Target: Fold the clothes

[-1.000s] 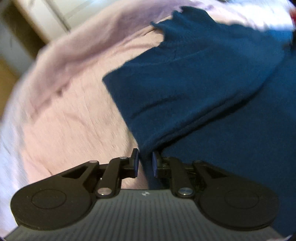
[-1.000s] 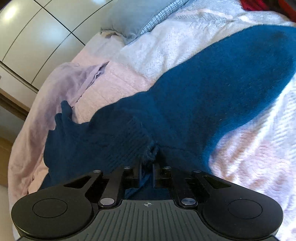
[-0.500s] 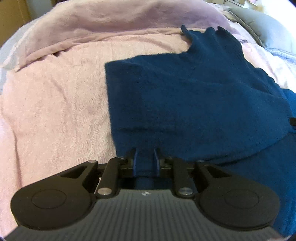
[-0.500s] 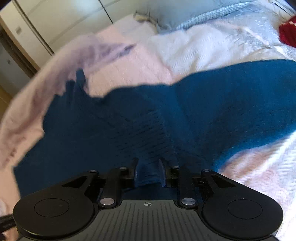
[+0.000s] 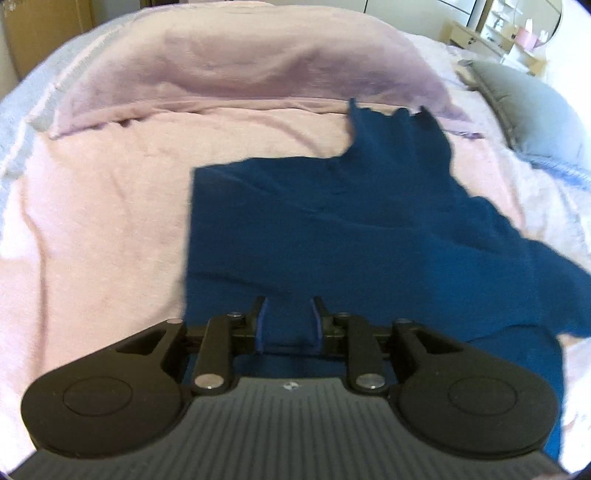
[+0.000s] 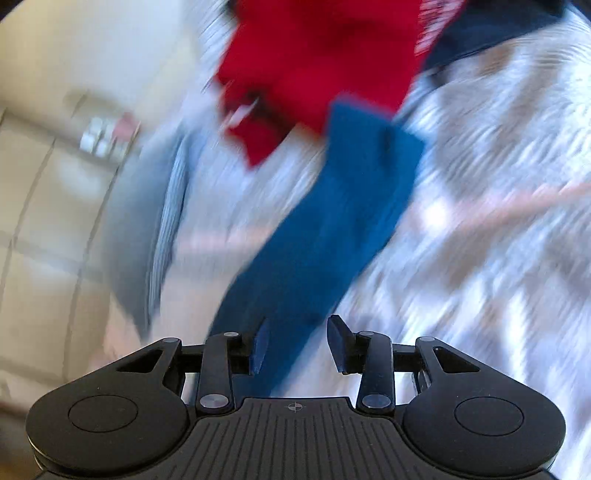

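Note:
A dark blue sweater (image 5: 351, 229) lies partly folded on the pink blanket (image 5: 103, 221), its ragged hem pointing away in the left wrist view. My left gripper (image 5: 288, 321) hovers over the sweater's near edge, jaws apart, with flat cloth showing between the fingers. The right wrist view is motion-blurred. There, one blue sleeve (image 6: 351, 206) stretches away across the white bedspread (image 6: 498, 184). My right gripper (image 6: 299, 343) is open above the sleeve's near end and grips nothing.
A red garment (image 6: 314, 62) and a dark navy one (image 6: 498, 22) lie beyond the sleeve's far end. A grey pillow (image 5: 535, 114) sits at the bed's right side. A lilac blanket fold (image 5: 240, 66) runs along the far edge. Pale cupboard doors (image 6: 44, 184) stand at left.
Both grippers have opened and let go of the sweater. The right gripper has swung round fast from the sweater's body toward the outstretched sleeve and red garment. The left gripper has drawn back slightly.

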Demonstrator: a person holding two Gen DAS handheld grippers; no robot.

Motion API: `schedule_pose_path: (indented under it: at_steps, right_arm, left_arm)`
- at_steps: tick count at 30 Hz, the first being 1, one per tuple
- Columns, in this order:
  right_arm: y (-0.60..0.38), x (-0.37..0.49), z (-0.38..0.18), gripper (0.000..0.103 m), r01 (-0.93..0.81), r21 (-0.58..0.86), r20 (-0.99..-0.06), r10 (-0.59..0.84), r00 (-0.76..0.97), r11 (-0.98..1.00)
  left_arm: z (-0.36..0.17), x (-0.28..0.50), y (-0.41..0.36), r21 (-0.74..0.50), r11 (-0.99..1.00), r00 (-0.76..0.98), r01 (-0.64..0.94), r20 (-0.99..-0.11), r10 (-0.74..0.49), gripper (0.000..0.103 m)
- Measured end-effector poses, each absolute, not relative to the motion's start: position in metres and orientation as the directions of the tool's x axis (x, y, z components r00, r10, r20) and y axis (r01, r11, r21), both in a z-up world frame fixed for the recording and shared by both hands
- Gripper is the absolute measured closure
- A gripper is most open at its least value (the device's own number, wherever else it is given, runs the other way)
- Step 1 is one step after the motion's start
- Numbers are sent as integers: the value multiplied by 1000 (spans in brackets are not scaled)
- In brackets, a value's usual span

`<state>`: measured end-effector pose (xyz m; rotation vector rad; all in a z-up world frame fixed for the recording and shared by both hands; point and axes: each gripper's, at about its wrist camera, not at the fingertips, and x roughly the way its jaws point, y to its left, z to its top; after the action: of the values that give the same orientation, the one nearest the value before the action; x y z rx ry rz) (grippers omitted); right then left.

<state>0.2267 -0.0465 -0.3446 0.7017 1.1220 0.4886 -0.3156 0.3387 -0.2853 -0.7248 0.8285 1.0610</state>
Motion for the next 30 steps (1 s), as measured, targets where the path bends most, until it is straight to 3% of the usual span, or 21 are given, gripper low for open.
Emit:
schedule_pose_path:
  at_steps: [11,12,14,16,19,21,25,26,28,30]
  right_arm:
    - [-83,280,-390,66,286,798,-602,673,429,531]
    - [-76,283,-383,90,269,775,-628,650,428,572]
    - [-61,287,-369,93,227,723,-675,599,431,652]
    - [-25,275,-327,93,-9,654,-663,580,474,756]
    - [44,200,-260,93,-465,513,-558,692,459,722]
    - [89,148,-218,93,-709,355,-504,764,404,609]
    - [139,4,-217,91,-932,258,-514,853,91,255]
    - [152,-31,-220,89,-959,232,-534,845,12,160]
    - [173,-90,-257,58,-984,174,-719,687,-100,40]
    - [182,-130,-290,57,-989,145,-832,537,-140,-35]
  left_arm:
    - [-289,-325,334,-189,191,254,-963,-871,421,82]
    - [-288,-330,335,-193,178,252,-965,-870,423,82]
    - [-285,-341,335,-208,154,255,-966,-865,431,82]
    - [-282,-353,334,-231,133,267,-964,-859,437,82]
    - [-280,-370,328,-282,93,294,-955,-850,437,82]
    - [-280,-381,321,-307,62,302,-950,-846,439,82]
    - [-287,-402,303,-310,-23,270,-950,-861,431,79]
    - [-290,-406,298,-315,-46,267,-948,-866,424,79]
    - [-297,-415,289,-334,-87,273,-939,-873,403,74]
    - [-305,-420,281,-359,-113,293,-927,-877,380,74]
